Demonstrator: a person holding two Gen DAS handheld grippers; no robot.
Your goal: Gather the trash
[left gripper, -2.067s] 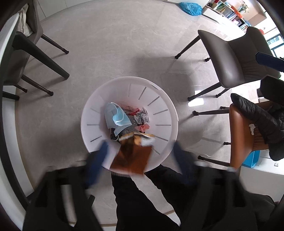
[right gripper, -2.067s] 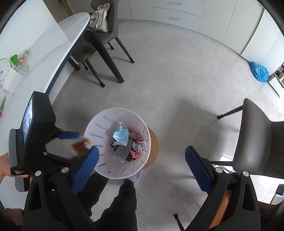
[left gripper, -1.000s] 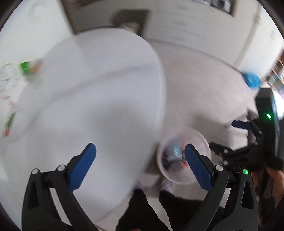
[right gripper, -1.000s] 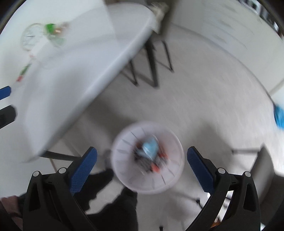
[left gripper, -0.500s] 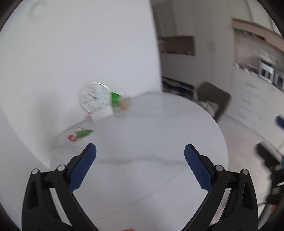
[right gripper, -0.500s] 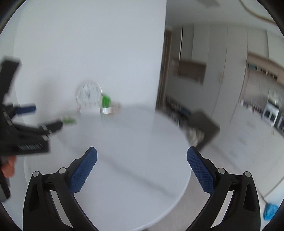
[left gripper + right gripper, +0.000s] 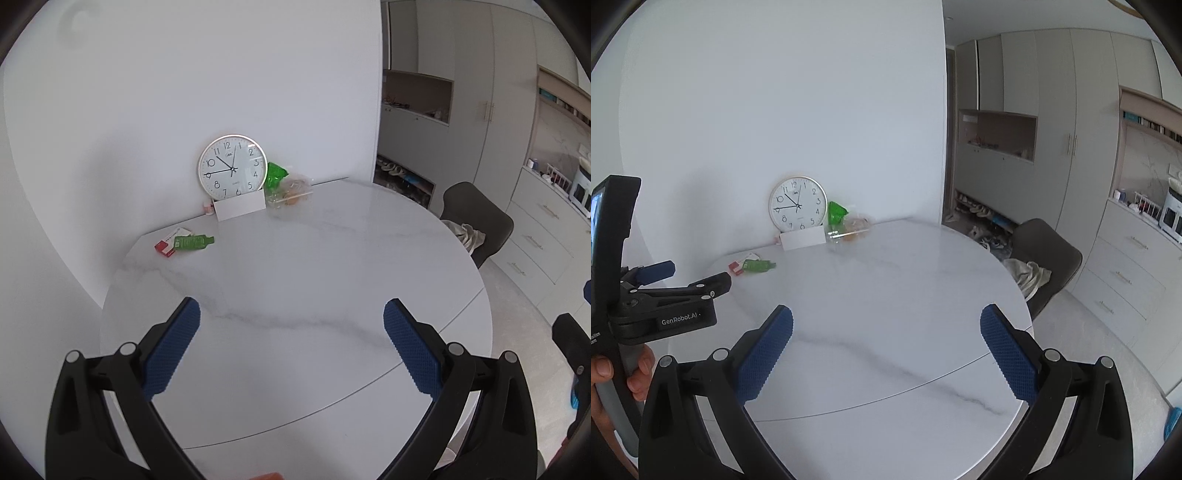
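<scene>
We take the clock (image 7: 232,169) as our landmark, propped against the wall at the back of the white marble worktop (image 7: 295,295).

Left of the clock and nearer us: one red-and-white packet (image 7: 166,243) touching one green bottle (image 7: 192,242) lying on its side. These two look like the trash.

Directly before the clock: one white card box (image 7: 240,209); contents not visible.

Right of the clock: one green bag (image 7: 275,175) and one clear bag (image 7: 291,190) holding something orange, blurred.

Further right: one dark chair (image 7: 476,218) with cloth on its seat.

Only the right wrist view shows the left claw (image 7: 696,275) from the side, held in a hand (image 7: 624,373), fingers apart, holding nothing.

Right claw (image 7: 886,345): wide open, holding nothing, above the worktop.
</scene>
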